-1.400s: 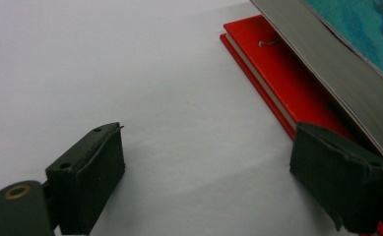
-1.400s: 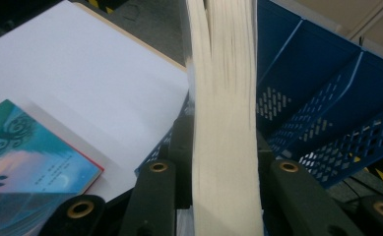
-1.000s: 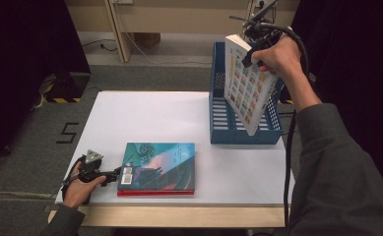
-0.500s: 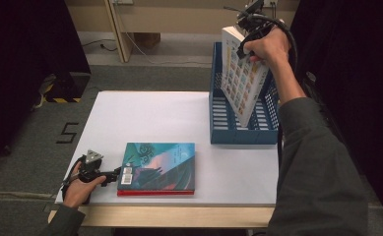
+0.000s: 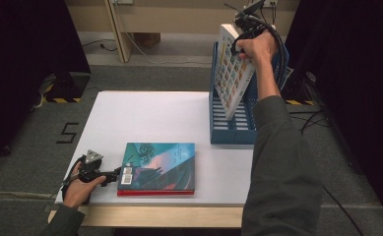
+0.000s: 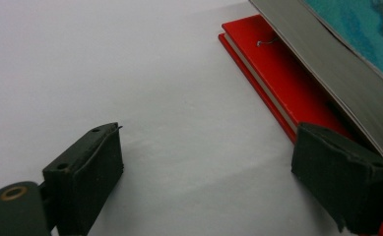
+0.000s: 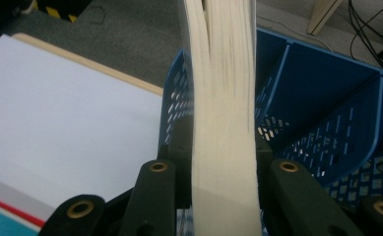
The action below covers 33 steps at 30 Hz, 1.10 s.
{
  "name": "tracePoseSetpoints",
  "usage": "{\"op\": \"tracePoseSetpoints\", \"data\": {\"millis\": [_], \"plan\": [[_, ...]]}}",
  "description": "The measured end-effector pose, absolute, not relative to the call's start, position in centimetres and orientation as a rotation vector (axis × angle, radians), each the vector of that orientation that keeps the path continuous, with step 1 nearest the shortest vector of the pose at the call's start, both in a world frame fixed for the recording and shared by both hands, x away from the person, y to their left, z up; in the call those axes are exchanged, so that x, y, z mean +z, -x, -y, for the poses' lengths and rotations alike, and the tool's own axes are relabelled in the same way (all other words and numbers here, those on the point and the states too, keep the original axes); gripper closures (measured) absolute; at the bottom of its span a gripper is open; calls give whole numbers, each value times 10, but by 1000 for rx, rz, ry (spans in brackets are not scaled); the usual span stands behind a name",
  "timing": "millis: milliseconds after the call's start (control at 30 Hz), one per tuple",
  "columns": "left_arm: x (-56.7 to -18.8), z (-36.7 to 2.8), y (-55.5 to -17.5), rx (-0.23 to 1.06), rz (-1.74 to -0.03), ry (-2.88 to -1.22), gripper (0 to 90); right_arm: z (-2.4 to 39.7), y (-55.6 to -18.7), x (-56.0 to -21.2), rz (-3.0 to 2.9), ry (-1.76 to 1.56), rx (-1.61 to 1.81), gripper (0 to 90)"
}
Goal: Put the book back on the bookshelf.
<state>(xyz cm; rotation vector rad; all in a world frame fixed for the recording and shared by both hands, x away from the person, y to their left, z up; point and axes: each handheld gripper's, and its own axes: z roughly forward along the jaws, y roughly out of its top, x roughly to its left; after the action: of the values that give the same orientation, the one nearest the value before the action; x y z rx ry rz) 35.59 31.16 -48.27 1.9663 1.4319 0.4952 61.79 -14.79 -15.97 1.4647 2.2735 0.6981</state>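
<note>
Your right gripper (image 5: 239, 35) is clamped on the top edge of a thick book (image 5: 231, 73) with a cover of small coloured squares, and you hold it up over the blue file rack (image 5: 232, 129) that stands at the right end of the white table (image 5: 149, 118). The book hangs tilted, its lower edge down inside the rack and its top leaning away from the rack toward the table's middle. In the right gripper view the jaws press on either side of the cream page block (image 7: 223, 142), with the rack's blue perforated walls (image 7: 322, 128) just behind and to the right of it. Your left gripper (image 5: 111, 174) rests low on the table, well apart from the rack and toward the near left corner, its tips at the left edge of the teal-covered book (image 5: 159, 162). That book lies flat on a red book (image 5: 154, 192), near the rack's front end. In the left gripper view the jaws stand wide apart with bare table between them; the right-hand jaw sits beside the red book's (image 6: 282, 83) corner, and nothing is held.
</note>
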Motion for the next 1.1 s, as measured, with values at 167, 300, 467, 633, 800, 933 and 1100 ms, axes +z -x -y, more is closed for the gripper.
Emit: {"op": "tracePoseSetpoints", "data": {"millis": [167,300,467,633,800,933,1100], "plan": [[-483,-312,-356,493,-1430,-1966,107,149,-627,-169,-2227,-1513,759,739],[-483,-312,-356,494,-1430,-1967,106,149,-629,-176,-2215,-1537,780,738],[-483,-312,-356,494,-1430,-1967,105,156,-635,-195,-2214,-1593,809,738],[-483,-311,-356,494,-1430,-1967,105,161,-640,-208,-2204,-1639,836,736],[-483,-311,-356,494,-1430,-1968,104,164,-642,-216,-2179,-1681,883,736],[-483,-311,-356,494,-1430,-1967,104,163,-645,-222,-2167,-1700,884,735],[-483,-311,-356,494,-1430,-1967,103,156,-650,-230,-2171,-1704,864,733]]}}
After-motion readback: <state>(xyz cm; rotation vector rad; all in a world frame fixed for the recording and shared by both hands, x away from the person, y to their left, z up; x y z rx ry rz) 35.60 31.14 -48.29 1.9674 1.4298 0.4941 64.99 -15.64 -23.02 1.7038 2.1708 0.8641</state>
